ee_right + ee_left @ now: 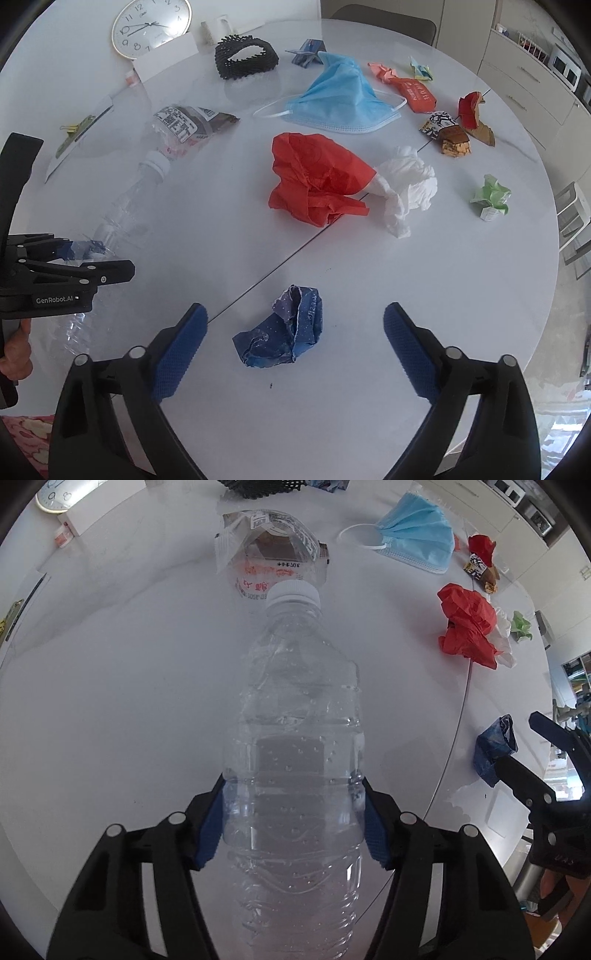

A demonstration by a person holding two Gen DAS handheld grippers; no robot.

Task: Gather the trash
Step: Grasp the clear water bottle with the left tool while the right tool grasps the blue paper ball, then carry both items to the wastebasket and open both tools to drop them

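Left gripper (293, 812) is clamped on the clear plastic bottle (295, 738), blue pads (210, 830) pressing both sides of the lower body, white cap (293, 592) pointing away from the camera. Bottle looks empty apart from droplets on the inside wall; can't tell if it's lifted or resting on the white round table (110, 664). Right gripper (295, 347) is spread wide, nothing between its fingers, hovering over the crumpled blue wrapper (284, 332), which sits roughly centred in the gap without touching either pad. Using the red crumpled paper (317, 177) as the landmark: white tissue (406, 188) touches its right side, blue face mask (340, 99) is beyond it, green paper ball (491, 197) is well to its right, clear snack wrapper (188, 122) is to its left just past the bottle cap, blue wrapper is on the near side of it. Black mesh basket (245, 55) and wall clock (151, 26) sit at the far edge, beyond the mask.
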